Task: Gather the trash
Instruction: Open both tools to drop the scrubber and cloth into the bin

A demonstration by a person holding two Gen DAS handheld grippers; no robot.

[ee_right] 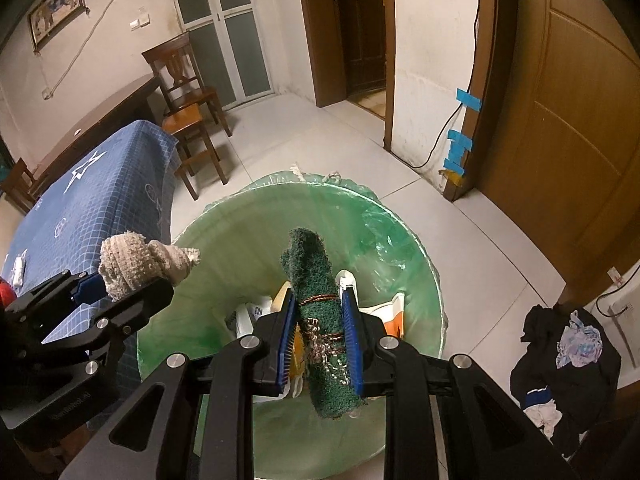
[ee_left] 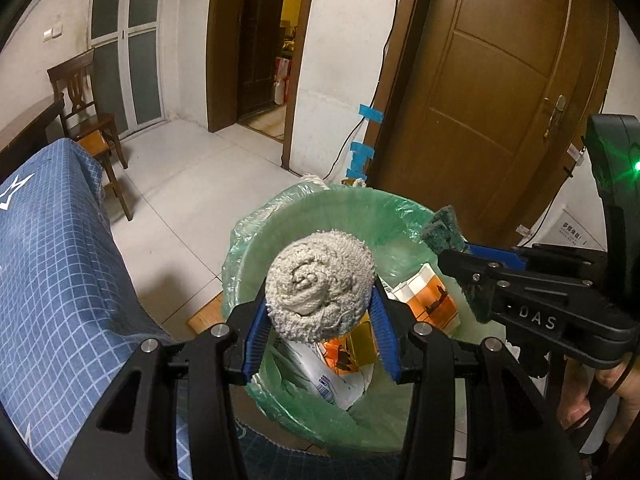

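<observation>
- A rolled grey cloth [ee_left: 320,286] is clamped between the blue-padded fingers [ee_left: 256,334] of the left gripper [ee_left: 318,344].
- A rolled green scouring pad [ee_right: 324,320], tied with cord, is pinched by the right gripper [ee_right: 320,344].
- Both are held over a green-lined trash bin [ee_right: 400,248] in which cartons [ee_left: 430,300] are seen.
- A blue checked bedspread [ee_left: 60,280] is seen beside the bin.

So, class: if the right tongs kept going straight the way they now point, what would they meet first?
Probably the litter inside the green-lined bin: the right tongs, shut on the green scouring pad, point down into its mouth. The orange-and-white carton looks nearest, though depth is unclear.
</observation>
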